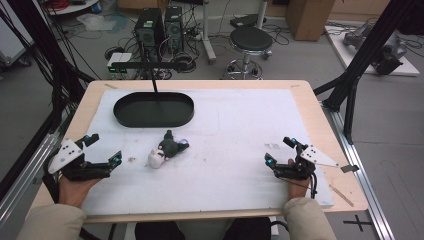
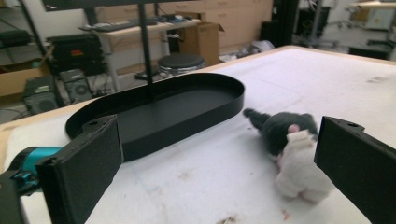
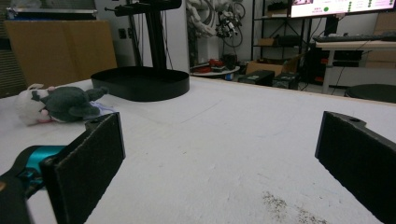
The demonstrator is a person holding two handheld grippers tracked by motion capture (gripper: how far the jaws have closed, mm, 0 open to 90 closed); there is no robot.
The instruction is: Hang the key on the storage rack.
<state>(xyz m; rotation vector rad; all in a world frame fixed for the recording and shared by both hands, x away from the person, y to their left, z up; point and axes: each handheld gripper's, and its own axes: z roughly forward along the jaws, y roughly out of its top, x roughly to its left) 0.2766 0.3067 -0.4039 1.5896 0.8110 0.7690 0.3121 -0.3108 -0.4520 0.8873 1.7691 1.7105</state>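
Down at the near edge, both sleeves (image 1: 50, 222) come in low, and each hand carries a hand-held gripper over the white-covered tabletop (image 1: 240, 125). On the left, the left hand-held gripper (image 1: 102, 148) has its jaws spread wide with nothing between them, aimed toward the middle of the sheet. Over on the right, the right hand-held gripper (image 1: 280, 150) is wide open too, empty, hovering near the right edge. Between them, closer to the left one, a small plush toy (image 1: 166, 149) lies on its side, dark grey body, white end toward the person. In the left gripper view the plush toy (image 2: 292, 149) sits just ahead of the right-hand jaw, not touching it. Behind it, a black oval tray (image 1: 153, 109) rests empty at the far left of the sheet.
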